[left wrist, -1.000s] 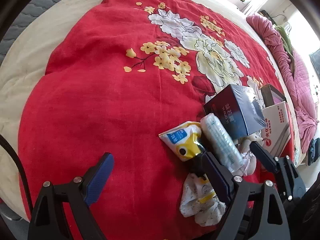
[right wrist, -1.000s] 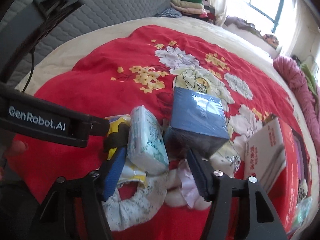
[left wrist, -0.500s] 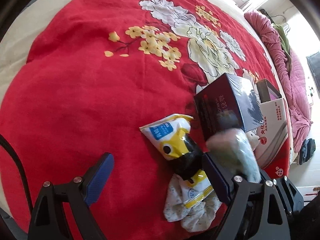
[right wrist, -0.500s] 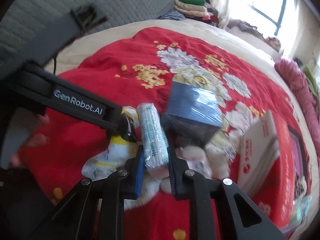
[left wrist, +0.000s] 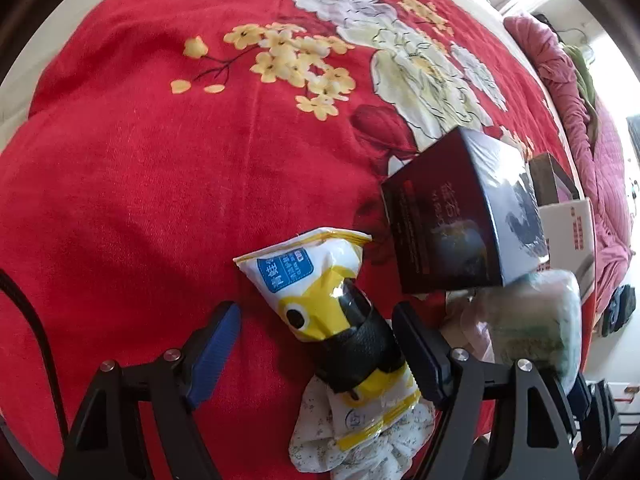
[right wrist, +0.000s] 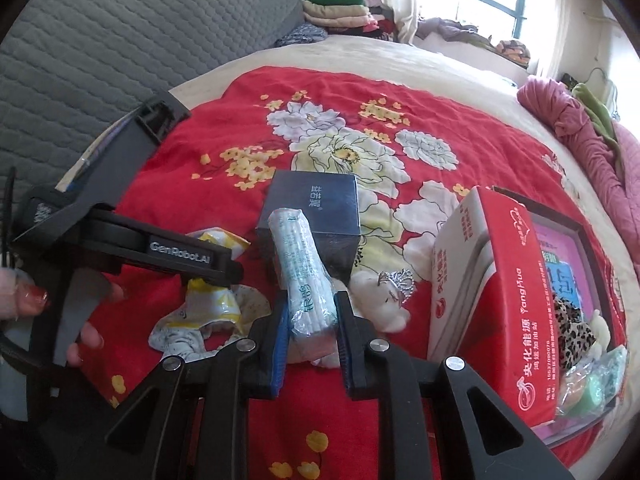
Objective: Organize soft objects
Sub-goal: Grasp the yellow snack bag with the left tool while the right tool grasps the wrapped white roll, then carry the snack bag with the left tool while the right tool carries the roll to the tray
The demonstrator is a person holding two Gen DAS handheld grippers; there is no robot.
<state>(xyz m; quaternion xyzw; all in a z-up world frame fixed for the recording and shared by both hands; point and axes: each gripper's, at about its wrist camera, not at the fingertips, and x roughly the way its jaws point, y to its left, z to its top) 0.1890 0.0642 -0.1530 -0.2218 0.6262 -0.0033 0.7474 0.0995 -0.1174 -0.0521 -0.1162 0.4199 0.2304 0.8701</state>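
While our right claw (right wrist: 310,322) clenches the tissue pack (right wrist: 303,276), our left claw (left wrist: 316,340) closes around the snack packet (left wrist: 320,300), unsorted at 6 o'clock.

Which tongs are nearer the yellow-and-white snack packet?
Left. The left tongs straddle the snack packet, jaws closing, not pressing it. The right tongs are beside it, clamped on the tissue pack.

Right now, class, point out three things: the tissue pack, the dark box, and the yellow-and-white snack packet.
tissue pack (right wrist: 306,280), right wrist view, middle of its clear wrapper.
dark box (left wrist: 448,224), left wrist view, its printed side face.
yellow-and-white snack packet (left wrist: 308,280), left wrist view, upper white-and-yellow part.
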